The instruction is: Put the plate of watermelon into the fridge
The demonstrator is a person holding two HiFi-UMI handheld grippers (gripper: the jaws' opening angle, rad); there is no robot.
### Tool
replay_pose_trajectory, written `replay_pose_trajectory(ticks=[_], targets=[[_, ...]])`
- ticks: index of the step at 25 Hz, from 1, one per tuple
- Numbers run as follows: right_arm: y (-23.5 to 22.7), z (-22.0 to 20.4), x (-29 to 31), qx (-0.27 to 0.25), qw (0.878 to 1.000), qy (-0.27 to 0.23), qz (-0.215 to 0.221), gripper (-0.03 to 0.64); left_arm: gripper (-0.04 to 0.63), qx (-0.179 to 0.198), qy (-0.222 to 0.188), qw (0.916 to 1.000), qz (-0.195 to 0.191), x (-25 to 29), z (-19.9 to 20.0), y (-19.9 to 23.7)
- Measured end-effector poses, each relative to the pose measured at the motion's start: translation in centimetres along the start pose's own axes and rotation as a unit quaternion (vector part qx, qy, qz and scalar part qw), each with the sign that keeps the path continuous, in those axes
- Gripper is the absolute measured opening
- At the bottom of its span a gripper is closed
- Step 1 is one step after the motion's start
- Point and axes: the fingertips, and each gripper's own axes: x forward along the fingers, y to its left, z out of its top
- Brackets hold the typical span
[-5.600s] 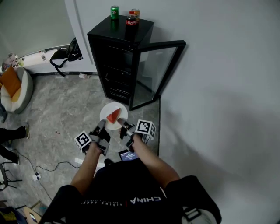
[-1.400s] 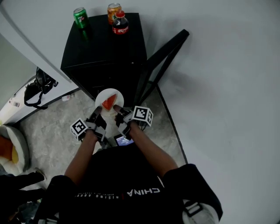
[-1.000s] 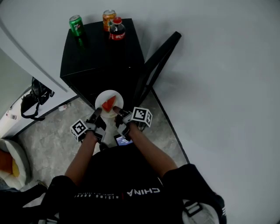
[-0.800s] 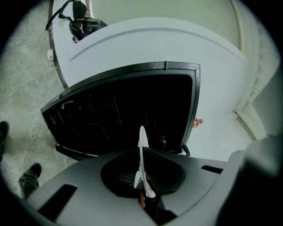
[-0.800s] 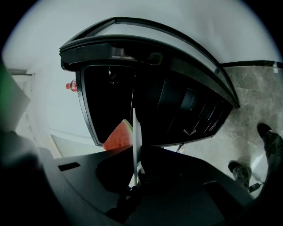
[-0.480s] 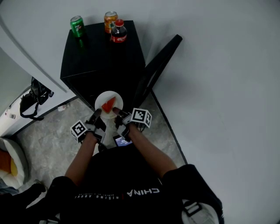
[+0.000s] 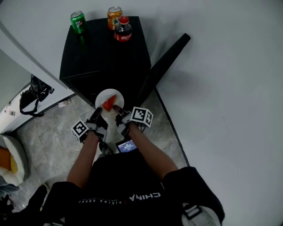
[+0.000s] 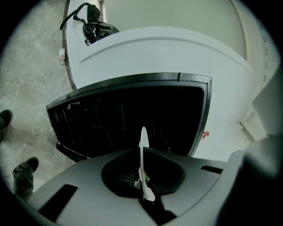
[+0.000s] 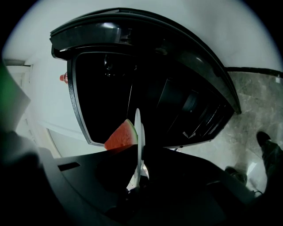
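A white plate [image 7: 107, 96] with a red wedge of watermelon [image 7: 108, 103] hangs in front of the black mini fridge [image 7: 106, 53]. My left gripper [image 7: 96, 115] is shut on the plate's near left rim, and my right gripper [image 7: 117, 110] is shut on its near right rim. In the left gripper view the plate [image 8: 143, 154] shows edge-on between the jaws, with the fridge's dark open inside [image 8: 132, 114] behind. In the right gripper view the plate's edge [image 9: 138, 141] and the watermelon [image 9: 121, 136] stand before the dark fridge opening [image 9: 132, 88].
The fridge door [image 7: 163, 64] stands open to the right, against the white wall. A green can [image 7: 78, 21], an orange can [image 7: 113, 12] and a cola bottle [image 7: 123, 30] stand on the fridge's top. A black bag [image 7: 32, 90] lies on the floor at left.
Over the last seconds I have come close up to the fridge with the plate. In the last half second the plate and both grippers edged slightly nearer the fridge's front.
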Motion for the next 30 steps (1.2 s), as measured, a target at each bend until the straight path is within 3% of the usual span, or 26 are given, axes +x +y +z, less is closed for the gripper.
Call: replay_pose_trajectory(ticks=[7,12,20,23,27,30], targets=[[-1.1,1.1,2.0,-0.001,1.000,-0.001,-0.020,0.031,0.023,-0.019,-0.038,0.9990,0.009,1.6,1.5,1.6],[-2.3,1.0,3.2,0.001,1.000,0.001,-0.028,0.031,0.025,-0.008,-0.047,0.9987,0.018,3.1,2.6,2.8],[-5.4,2.9,5.6,0.065,0.996,-0.065,-0.016,0.029,0.025,0.014,-0.052,0.9985,0.007,5.9,4.3,5.2],[-6.8,3.5,6.6,0.096,0.991,-0.090,-0.008,0.025,0.025,0.032,-0.042,0.9986,0.001,7.3,5.0,5.7],[-8.6,4.1,7.7,0.121,0.986,-0.117,-0.005,0.023,0.028,0.105,0.001,0.9944,0.002,8.9,5.4,6.3],[-9.8,4.9,8.7,0.136,0.981,-0.139,-0.005,0.023,0.028,0.131,0.019,0.9911,-0.005,9.5,5.4,6.9]])
